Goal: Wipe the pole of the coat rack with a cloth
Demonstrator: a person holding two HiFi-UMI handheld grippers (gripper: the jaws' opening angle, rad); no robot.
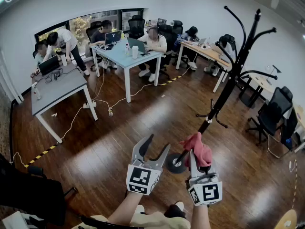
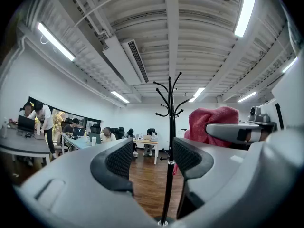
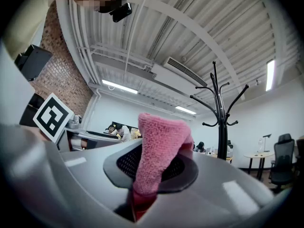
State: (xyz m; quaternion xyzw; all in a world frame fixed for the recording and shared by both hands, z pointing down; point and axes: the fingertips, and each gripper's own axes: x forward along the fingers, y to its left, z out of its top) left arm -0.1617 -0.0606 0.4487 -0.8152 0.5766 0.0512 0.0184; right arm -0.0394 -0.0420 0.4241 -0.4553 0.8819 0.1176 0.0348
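I'm clamping the pink cloth (image 3: 159, 146) tight between the jaws of my right gripper (image 3: 153, 174), just beside the lower pole (image 1: 209, 119) of the coat rack (image 1: 237, 66). I'm holding my left gripper (image 2: 151, 161) with its jaws spread wide and empty, the pole showing beyond their gap.

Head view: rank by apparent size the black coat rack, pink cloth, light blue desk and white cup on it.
1. Black metal coat rack, spanning most of the frame's height.
2. Light blue rectangular desk.
3. Pink terry cloth; close to the camera, so it looks enlarged.
4. White cylindrical cup.
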